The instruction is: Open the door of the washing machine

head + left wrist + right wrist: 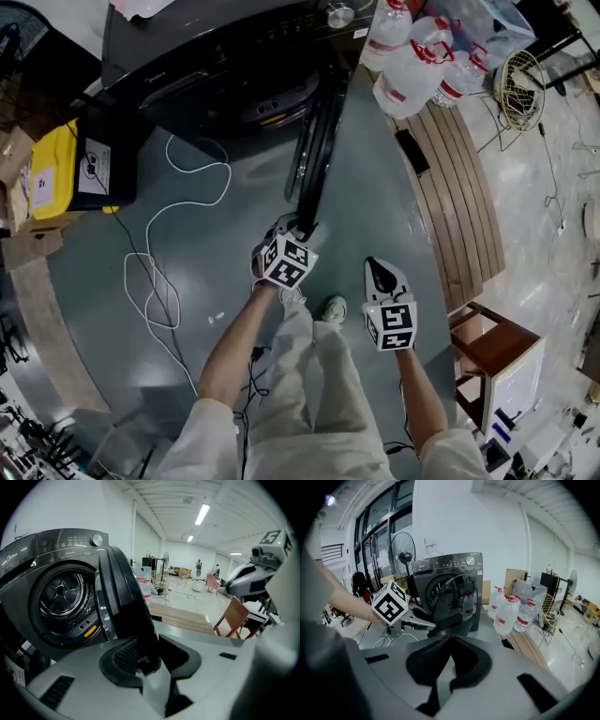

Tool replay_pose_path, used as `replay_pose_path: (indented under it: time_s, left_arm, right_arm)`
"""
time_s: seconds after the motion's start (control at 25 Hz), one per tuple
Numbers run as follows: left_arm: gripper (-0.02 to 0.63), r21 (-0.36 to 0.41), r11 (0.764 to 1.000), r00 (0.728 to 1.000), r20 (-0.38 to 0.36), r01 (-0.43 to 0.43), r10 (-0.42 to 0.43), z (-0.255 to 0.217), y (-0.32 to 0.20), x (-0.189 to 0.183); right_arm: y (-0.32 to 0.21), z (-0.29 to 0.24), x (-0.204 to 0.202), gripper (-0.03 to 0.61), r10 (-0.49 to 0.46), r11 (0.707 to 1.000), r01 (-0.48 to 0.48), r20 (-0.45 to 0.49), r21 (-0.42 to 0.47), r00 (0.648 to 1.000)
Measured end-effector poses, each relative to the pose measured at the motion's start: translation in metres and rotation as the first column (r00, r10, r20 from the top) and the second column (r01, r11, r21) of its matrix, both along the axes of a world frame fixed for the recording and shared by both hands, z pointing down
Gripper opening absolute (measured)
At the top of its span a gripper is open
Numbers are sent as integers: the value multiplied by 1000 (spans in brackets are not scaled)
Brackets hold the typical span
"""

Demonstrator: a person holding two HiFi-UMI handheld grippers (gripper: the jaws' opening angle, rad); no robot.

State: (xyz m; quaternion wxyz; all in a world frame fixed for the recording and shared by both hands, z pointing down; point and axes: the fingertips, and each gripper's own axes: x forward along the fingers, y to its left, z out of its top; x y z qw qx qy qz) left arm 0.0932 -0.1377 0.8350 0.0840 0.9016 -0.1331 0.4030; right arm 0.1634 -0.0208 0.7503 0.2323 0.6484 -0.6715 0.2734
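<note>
Here, a dark grey front-loading washing machine (216, 56) stands on a grey-green floor (375, 187), seen steeply from above by a standing person. Its round black glass door (314, 150) is swung well out from the machine, edge-on in the head view, and the steel drum (61, 592) shows behind it in the left gripper view. The left gripper (298, 228) has its jaws clenched on the door's free outer edge, which sits between the pads. The right gripper (375, 267) hangs just beside it, apart from the door, its jaws closed together on nothing. A loose white cable (178, 187) curls over the floor at the left. Large clear plastic water bottles (412, 66) stand beside the machine at the right.
</note>
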Motion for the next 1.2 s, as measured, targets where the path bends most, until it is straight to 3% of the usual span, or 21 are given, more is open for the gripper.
replay_pose_path:
  time_s: [0.76, 1.2]
  left_arm:
    - [129, -113, 994, 998, -60, -7, 0, 0, 80, 155]
    - [106, -69, 995, 994, -90, -75, 69, 1, 96, 243]
  right_arm:
    - [106, 1, 114, -2, 234, 972, -234, -4, -13, 972]
    - [176, 8, 158, -2, 372, 928, -372, -8, -35, 928]
